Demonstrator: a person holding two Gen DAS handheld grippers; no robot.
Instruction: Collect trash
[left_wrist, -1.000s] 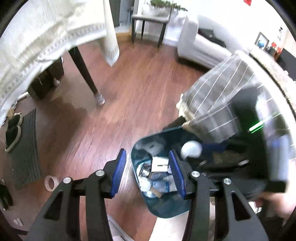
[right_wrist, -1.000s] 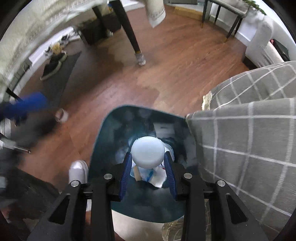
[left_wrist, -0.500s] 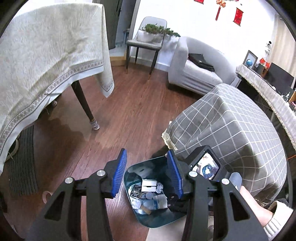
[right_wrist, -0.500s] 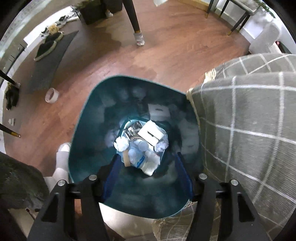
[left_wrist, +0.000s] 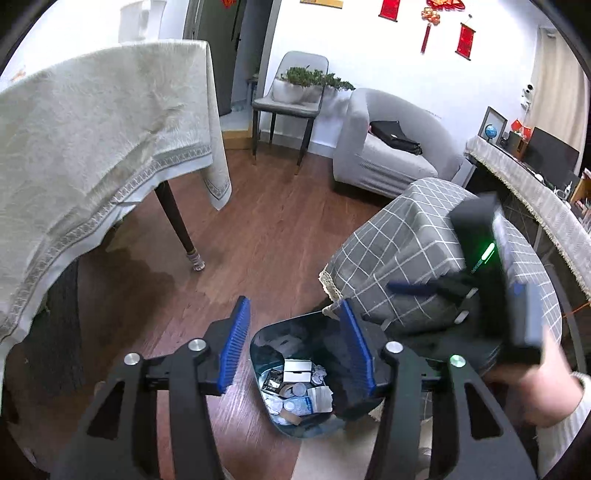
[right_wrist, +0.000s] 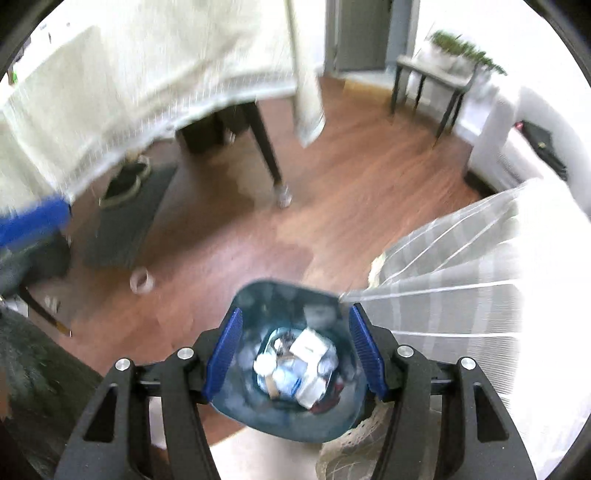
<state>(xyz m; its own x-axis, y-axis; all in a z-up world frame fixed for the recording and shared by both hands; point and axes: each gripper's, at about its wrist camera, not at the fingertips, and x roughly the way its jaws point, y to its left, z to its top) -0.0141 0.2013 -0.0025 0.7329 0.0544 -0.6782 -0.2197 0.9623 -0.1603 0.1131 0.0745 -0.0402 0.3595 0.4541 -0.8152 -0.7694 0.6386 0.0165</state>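
Where floorboards (left_wrist: 266, 236) run: bin (right_wrist: 295, 417).

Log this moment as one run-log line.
left gripper: open, empty | right gripper: open, empty, above bin | trash bin: holds trash, on floor

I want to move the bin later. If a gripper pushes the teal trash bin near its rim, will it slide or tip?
The teal trash bin probably slides rather than tips: it stands on smooth wood floor. It looks light, since only paper-like trash sits at its bottom. The checked cloth reaches its right rim and may drag.
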